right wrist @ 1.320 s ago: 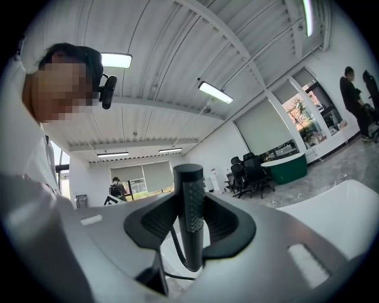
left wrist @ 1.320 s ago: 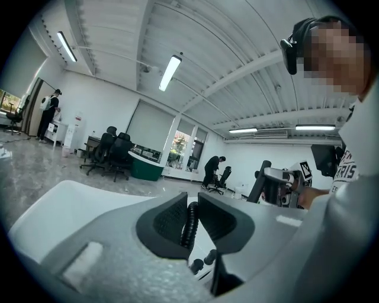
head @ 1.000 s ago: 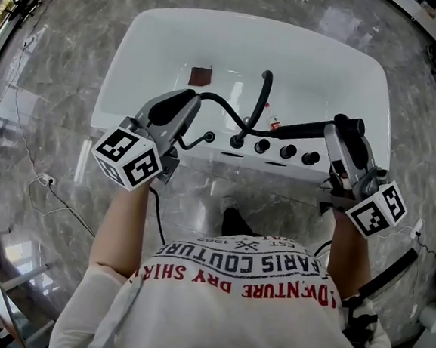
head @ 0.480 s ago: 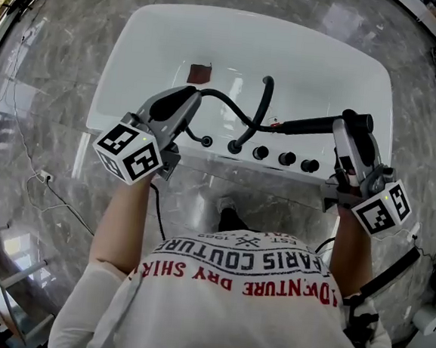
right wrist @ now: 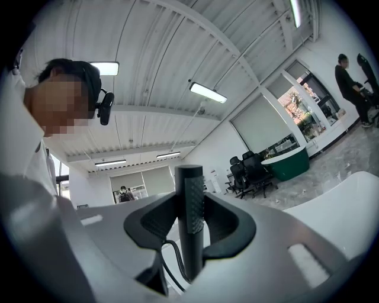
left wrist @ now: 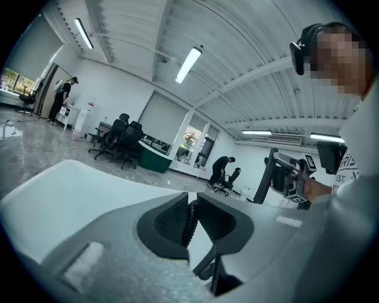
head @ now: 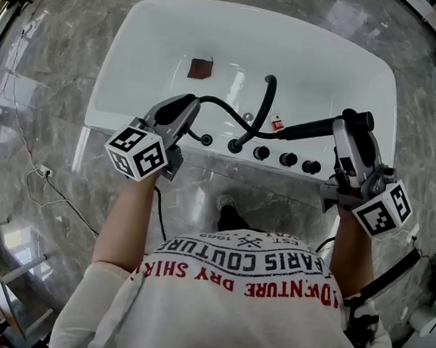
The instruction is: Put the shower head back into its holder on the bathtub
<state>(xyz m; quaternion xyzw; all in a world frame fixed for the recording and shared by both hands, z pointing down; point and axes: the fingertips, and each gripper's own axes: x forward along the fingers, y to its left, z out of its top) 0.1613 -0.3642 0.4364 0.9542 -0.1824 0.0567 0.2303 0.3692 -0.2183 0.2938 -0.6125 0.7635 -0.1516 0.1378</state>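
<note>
The white bathtub (head: 138, 41) lies below me, its near rim carrying a row of black knobs (head: 287, 159). My right gripper (head: 349, 120) is shut on the black stick-shaped shower head (head: 305, 126), which points left over the rim. In the right gripper view the shower head (right wrist: 192, 219) stands upright between the jaws of the right gripper (right wrist: 192, 216). My left gripper (head: 194, 103) is shut on the ribbed black hose (head: 224, 109), which curves down to a fitting (head: 236, 144) on the rim. The hose (left wrist: 190, 222) shows pinched in the left gripper (left wrist: 190, 214). I cannot tell which fitting is the holder.
A black curved spout (head: 266, 98) rises over the tub between the grippers. A dark red patch (head: 200, 68) lies on the tub floor. A lone black fitting (head: 206, 140) sits left of the knobs. Cables (head: 42, 184) trail over the marble floor at left.
My left gripper has sunk toward the tub's near rim with the hose. My right gripper shifted a little to the right with the shower head, then stayed put.
</note>
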